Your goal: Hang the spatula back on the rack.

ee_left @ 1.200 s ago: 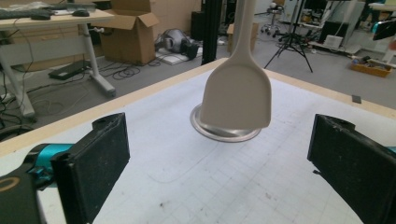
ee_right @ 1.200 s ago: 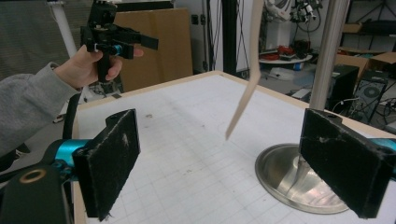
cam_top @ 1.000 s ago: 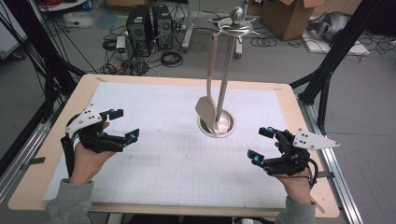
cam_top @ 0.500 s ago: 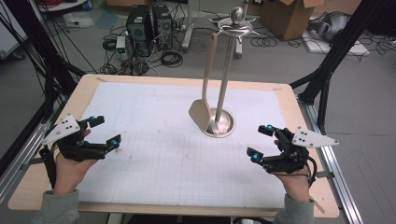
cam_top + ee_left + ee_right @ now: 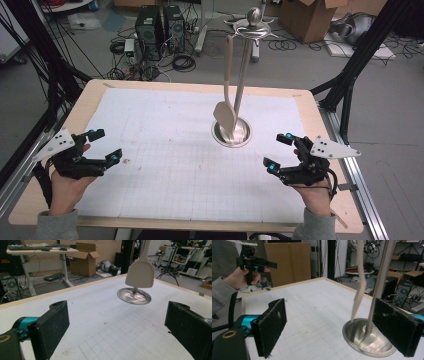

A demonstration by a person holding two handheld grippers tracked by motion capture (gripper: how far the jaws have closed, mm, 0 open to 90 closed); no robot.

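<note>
A metal utensil stand (image 5: 244, 75) rises from a round base (image 5: 231, 134) right of the table's middle. A beige spatula (image 5: 225, 114) hangs from its top, blade down over the base. My left gripper (image 5: 106, 145) hovers open near the table's left edge, holding nothing. Near the right edge my right gripper (image 5: 276, 152) is open too, a little in front of the base. In the left gripper view, the spatula (image 5: 140, 271) and base (image 5: 134, 295) lie ahead between the wide-spread jaws. In the right gripper view, the pole (image 5: 380, 285) and spatula (image 5: 359, 285) stand close, and the left gripper (image 5: 253, 262) is far off.
A white gridded sheet (image 5: 165, 150) covers most of the wooden table (image 5: 200, 86). Black frame legs (image 5: 350, 75) stand off the table's corners. On the floor beyond are computer towers (image 5: 157, 27), cables and a cardboard box (image 5: 312, 17).
My left gripper drew back toward the table's left edge, then came slightly back right. The hanging spatula shifted a little, as if swinging. The right gripper has hardly moved.
</note>
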